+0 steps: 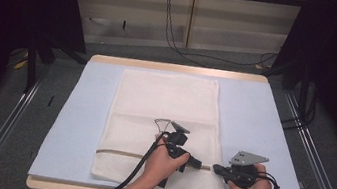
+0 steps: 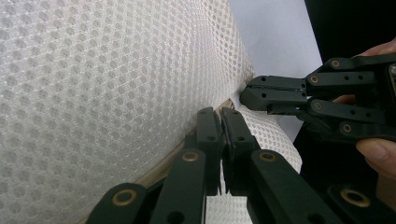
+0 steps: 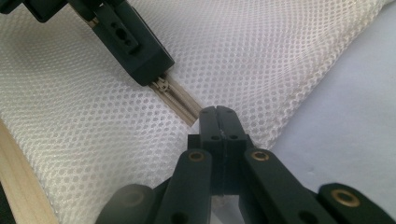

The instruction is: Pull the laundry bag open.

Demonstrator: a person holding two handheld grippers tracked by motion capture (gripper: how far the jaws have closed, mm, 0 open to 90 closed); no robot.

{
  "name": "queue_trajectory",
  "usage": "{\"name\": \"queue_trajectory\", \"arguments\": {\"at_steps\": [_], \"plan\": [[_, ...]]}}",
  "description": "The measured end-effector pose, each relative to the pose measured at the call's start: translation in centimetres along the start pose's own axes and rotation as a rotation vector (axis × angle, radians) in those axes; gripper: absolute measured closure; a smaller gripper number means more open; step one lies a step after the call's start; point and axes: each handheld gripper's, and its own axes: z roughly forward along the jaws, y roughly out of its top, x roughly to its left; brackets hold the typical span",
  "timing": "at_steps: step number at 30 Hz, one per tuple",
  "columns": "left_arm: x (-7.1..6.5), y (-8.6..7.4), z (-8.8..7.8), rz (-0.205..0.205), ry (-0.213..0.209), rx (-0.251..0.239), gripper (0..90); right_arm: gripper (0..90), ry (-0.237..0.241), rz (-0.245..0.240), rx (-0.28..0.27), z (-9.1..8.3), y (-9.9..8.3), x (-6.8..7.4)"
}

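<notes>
From the high view we count one white mesh bag [image 1: 162,124] flat on the desk [image 1: 259,118], reaching down to its near edge, with two hands on it: our left gripper [image 1: 195,163] and right gripper [image 1: 217,169] meet near the near right corner, along the beige zipper [image 1: 119,153]. In the left gripper view, our fingers [image 2: 208,135] are pressed together on the zipper line, the right gripper [image 2: 247,93] just beside them. In the right gripper view, our fingers [image 3: 209,123] pinch shut at the zipper's end [image 3: 180,100]. No writing that we can read.
</notes>
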Motion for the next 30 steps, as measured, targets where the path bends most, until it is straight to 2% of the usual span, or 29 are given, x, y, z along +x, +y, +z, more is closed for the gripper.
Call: {"name": "queue_trajectory", "arguments": {"at_steps": [5, 6, 8, 11, 12, 14, 17, 19, 21, 22, 23, 26, 30], "plan": [[0.0, 0.0, -0.2, -0.015, -0.02, 0.003, 87.3, 90.0, 0.001, -0.002, 0.002, 0.0, 0.0, 0.0], [0.1, 0.0, -0.4, -0.008, -0.006, 0.012, 87.3, 90.0, 0.0, -0.002, 0.001, 0.0, 0.0, 0.0], [0.2, -0.2, -0.6, -0.014, -0.004, 0.003, 87.3, 90.0, -0.001, -0.004, -0.002, 0.0, 0.0, 0.0], [0.4, -0.2, -1.0, -0.016, -0.016, 0.001, 87.3, 90.0, 0.009, 0.01, -0.004, 0.0, -0.1, -0.1], [0.5, -0.2, -1.1, -0.008, 0.004, -0.002, 87.3, 90.0, 0.008, 0.013, 0.001, 0.0, 0.0, -0.1], [0.6, -0.2, -1.2, -0.013, -0.017, 0.005, 87.3, 90.0, 0.005, 0.013, 0.003, 0.0, 0.0, 0.0], [0.7, -0.3, -1.2, -0.013, -0.011, -0.001, 87.3, 90.0, 0.008, 0.009, 0.001, 0.0, 0.0, -0.1], [0.8, -0.3, -1.2, -0.013, -0.029, 0.001, 87.3, 90.0, 0.007, 0.012, 0.003, 0.0, 0.0, 0.0], [0.8, -0.3, -1.2, -0.013, -0.024, 0.001, 87.3, 90.0, 0.006, 0.011, 0.002, 0.0, 0.0, -0.1], [0.7, -0.4, -1.2, -0.013, -0.008, -0.007, 87.3, 90.0, 0.006, 0.012, 0.002, 0.0, 0.0, -0.1], [0.8, -0.3, -1.3, -0.011, -0.018, 0.003, 87.3, 90.0, 0.007, 0.013, 0.003, 0.0, 0.0, -0.1], [0.8, -0.4, -1.5, -0.019, -0.02, -0.002, 87.3, 90.0, 0.008, 0.012, 0.002, 0.0, 0.0, -0.1], [1.0, -0.4, -2.0, -0.008, -0.016, 0.008, 87.3, 90.0, 0.009, 0.013, 0.003, 0.0, 0.0, -0.1]]}}
